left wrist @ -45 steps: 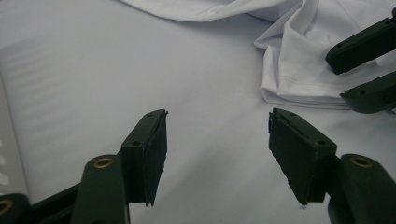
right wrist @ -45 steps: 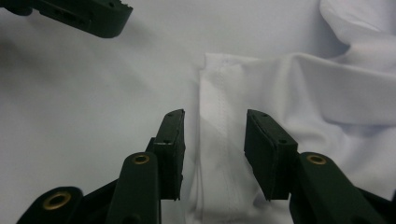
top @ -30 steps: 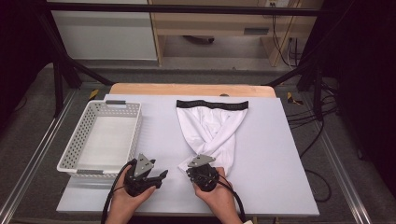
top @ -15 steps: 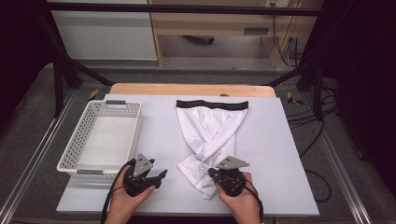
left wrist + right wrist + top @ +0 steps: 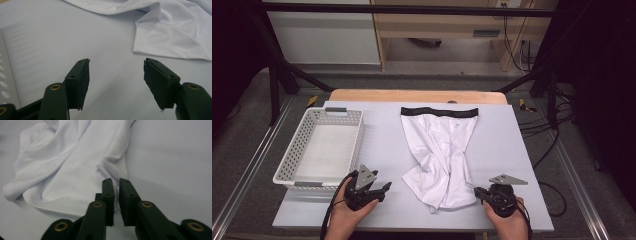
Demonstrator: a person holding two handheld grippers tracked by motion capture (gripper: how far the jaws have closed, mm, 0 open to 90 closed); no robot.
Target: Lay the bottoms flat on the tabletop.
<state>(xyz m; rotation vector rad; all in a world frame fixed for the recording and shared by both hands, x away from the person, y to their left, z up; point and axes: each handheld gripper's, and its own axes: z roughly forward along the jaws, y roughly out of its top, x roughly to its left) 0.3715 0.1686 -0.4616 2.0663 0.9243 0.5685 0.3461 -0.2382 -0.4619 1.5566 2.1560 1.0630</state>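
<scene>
1. The right gripper (image 5: pixel 114 181) is showing only a narrow slit between its fingers (image 5: pixel 107 195). They have just been parting a little, and no cloth is caught between them. The tips are sitting just at the near right edge of the white shorts (image 5: pixel 75 165).
2. The left gripper (image 5: pixel 116 63) is holding its fingers (image 5: pixel 81 80) about halfway apart, with only bare tabletop (image 5: pixel 50 37) between them. The hem of the shorts (image 5: pixel 170 35) is lying near, ahead and to one side, untouched.
3. In the high view the right gripper (image 5: pixel 478 192) is hovering at the shorts' (image 5: pixel 439 150) lower right corner, and the left gripper (image 5: pixel 384 188) is resting apart from the lower left corner.
4. The shorts are lying in the middle of the tabletop (image 5: pixel 512 150), black waistband (image 5: pixel 439 112) at the far edge, legs bunched and crossed toward the person.
5. To my eye the step in hand is spreading the crumpled legs flat. Doing it well is calling for each pair of fingers pinching one hem corner only, a single layer, then drawing outward low along the surface so the folds open without dragging the waistband.
6. The white basket (image 5: pixel 302 150) is standing to the left, well apart from the shorts.
</scene>
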